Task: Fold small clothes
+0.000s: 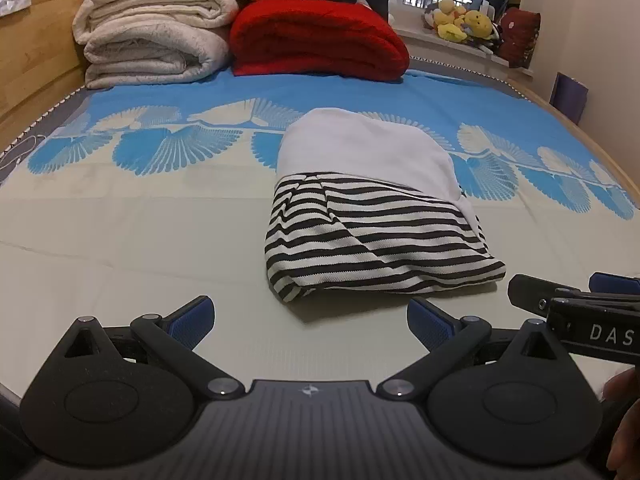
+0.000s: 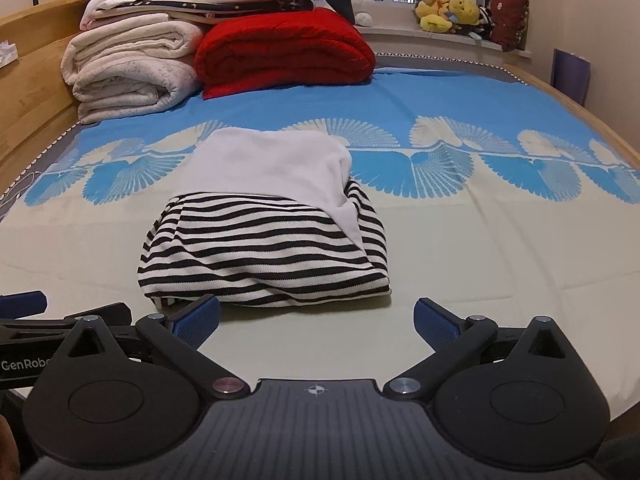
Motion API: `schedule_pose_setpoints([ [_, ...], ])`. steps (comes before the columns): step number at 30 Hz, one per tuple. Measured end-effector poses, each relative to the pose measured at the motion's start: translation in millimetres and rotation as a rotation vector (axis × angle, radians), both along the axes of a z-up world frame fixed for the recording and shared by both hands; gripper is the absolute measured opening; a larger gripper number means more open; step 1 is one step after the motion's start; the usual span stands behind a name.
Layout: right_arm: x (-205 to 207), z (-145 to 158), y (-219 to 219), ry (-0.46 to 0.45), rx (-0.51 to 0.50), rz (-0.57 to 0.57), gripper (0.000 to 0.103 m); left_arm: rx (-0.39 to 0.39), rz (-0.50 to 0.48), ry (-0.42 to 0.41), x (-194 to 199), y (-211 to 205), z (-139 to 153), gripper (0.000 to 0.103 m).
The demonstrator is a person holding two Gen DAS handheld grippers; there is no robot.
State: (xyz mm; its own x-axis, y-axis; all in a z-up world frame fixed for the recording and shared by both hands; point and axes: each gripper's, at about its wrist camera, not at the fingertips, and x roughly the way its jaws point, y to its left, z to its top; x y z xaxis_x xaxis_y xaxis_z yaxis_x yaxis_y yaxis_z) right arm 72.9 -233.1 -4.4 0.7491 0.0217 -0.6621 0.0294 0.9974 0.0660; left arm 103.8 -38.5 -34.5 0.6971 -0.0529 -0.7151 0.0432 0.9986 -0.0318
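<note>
Left wrist: folded striped garment beyond empty, spread left gripper

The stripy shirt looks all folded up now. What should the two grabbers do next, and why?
Probably pull both back a little and leave it alone. The striped garment lies in a compact bundle on the bed sheet, white part on top. The left gripper and right gripper are open and empty, just short of its near edge, so nothing seems left to fold.

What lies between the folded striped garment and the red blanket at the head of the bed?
Only bare bedsheet lies between the striped garment and the red blanket; both wrist views show that stretch with nothing on it.
</note>
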Motion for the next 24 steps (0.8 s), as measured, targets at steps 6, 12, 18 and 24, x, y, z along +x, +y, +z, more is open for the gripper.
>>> schedule_pose_setpoints([
  [6,1.7,-1.0,1.3,0.001,-0.007,-0.001,0.102,-0.002,0.007,0.007,1.5,0.2,-2.0,0.102],
  [12,3.1,-1.9,3.0,-0.002,-0.018,0.001,0.102,-0.008,0.014,0.013,3.0,1.6,-3.0,0.102],
  [18,3.1,-1.0,3.2,-0.004,-0.024,0.0,0.102,-0.009,0.018,0.014,3.5,1.5,-2.7,0.102],
  [24,3.1,-1.0,3.5,-0.004,-0.025,0.0,0.102,-0.007,0.018,0.016,3.5,1.4,-2.5,0.102],
])
